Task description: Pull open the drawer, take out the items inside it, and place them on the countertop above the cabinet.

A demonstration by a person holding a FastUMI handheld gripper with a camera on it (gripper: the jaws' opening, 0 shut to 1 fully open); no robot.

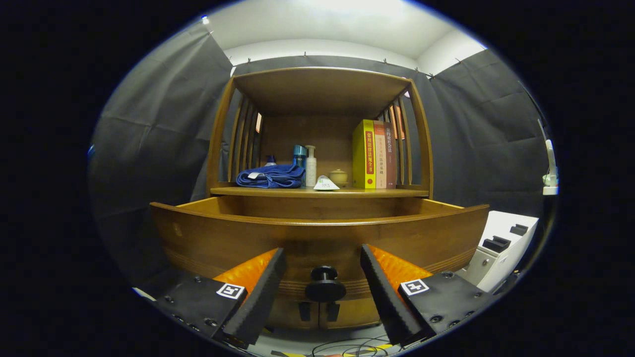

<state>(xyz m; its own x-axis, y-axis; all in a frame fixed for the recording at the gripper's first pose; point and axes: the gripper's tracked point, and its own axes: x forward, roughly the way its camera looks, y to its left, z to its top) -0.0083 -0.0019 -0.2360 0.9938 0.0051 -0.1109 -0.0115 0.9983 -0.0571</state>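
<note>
Tool (323, 282) open, fingers flanking drawer knob (325, 285)

There was one drawer (317, 233) with one knob (325, 285). On the countertop (317, 191) sat one blue towel (272, 176), three books (375, 154), three bottles (310, 166) and one little jar (339, 177). One gripper (323, 292) had two fingers spread apart.

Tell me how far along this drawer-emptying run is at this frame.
Done: the drawer stands pulled out from the cabinet. In hand: nothing; the gripper is open, its fingers either side of the drawer knob without touching. Left: taking out the contents, hidden behind the drawer front, and placing them on the countertop.
</note>
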